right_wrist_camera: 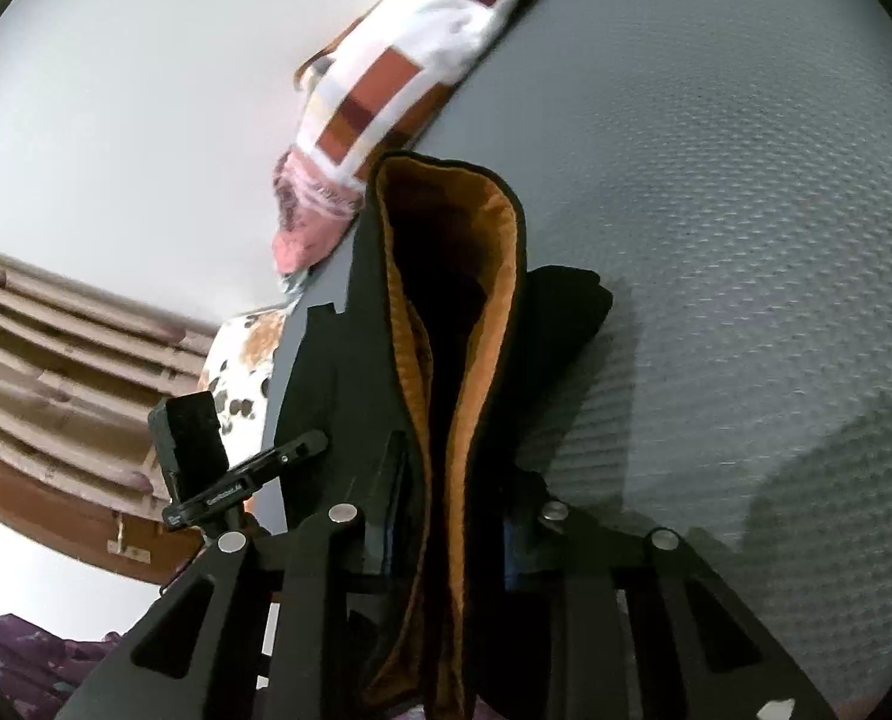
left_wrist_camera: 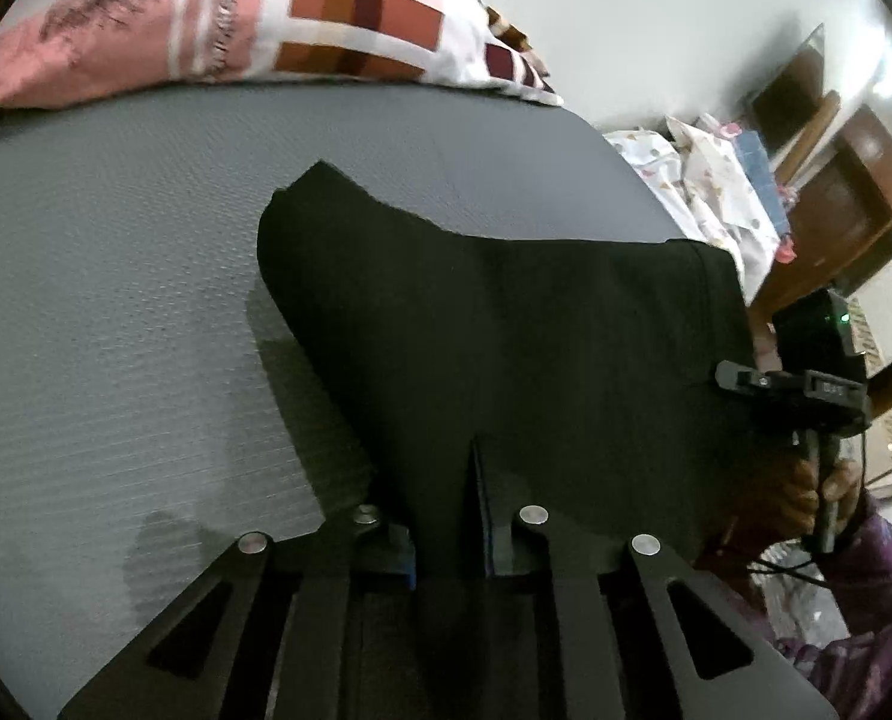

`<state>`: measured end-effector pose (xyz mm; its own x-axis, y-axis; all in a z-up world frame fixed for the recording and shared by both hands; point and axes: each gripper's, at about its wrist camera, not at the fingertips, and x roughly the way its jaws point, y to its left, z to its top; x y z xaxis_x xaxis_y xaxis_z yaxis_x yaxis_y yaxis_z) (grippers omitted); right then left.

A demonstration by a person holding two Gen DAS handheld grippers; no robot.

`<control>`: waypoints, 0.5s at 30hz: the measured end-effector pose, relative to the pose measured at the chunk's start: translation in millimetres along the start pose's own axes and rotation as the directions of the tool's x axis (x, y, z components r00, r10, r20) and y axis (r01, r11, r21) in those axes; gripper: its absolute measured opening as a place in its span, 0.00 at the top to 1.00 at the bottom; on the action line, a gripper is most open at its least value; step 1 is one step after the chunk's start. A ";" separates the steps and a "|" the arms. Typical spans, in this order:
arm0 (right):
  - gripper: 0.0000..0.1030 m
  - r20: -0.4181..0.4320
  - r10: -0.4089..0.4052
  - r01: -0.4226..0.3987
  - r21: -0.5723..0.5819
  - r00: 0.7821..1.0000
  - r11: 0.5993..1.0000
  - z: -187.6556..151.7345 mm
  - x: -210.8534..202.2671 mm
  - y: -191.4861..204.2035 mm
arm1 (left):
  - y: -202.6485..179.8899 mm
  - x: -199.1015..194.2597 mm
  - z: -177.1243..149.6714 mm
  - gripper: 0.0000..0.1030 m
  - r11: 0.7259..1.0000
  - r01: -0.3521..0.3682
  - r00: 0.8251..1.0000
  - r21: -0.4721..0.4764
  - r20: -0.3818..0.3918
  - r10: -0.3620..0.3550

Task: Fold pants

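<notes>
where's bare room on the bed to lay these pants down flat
The grey textured mattress is bare left of the black pants with orange lining, from the gripper's edge up to the patterned red-and-white blanket. In the right wrist view a second bare stretch lies right of the pants. It is crowded along the blanket, and past the mattress corner by the printed white cloth pile.

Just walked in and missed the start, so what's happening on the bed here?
A person is folding black pants on a grey mattress, with a handheld gripper in each hand. The left gripper is clamped on one part of the fabric, and the right gripper pinches another, where the orange lining shows. The pants are partly lifted. A patterned pillow lies beyond.
</notes>
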<state>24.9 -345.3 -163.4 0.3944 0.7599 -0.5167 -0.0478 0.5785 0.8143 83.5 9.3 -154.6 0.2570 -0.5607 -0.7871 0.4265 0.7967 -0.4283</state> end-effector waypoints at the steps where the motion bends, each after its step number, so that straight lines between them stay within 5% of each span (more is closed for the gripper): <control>1: 0.77 -0.003 0.010 -0.010 -0.005 1.000 1.000 0.1 4.1 4.5 | 2.6 -5.8 0.0 0.87 1.000 -0.014 1.000 0.002 0.009 0.014; 15: 0.78 -0.039 0.079 -0.081 -0.075 0.996 0.994 11.5 76.5 62.4 | 58.6 -63.7 3.9 0.87 0.991 -0.120 0.983 -0.066 0.130 0.127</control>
<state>62.6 -254.5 -149.1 0.3529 0.8141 -0.4612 -0.1484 0.5353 0.8315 95.5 90.9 -127.8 0.4201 -0.4793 -0.7706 0.3344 0.8711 -0.3596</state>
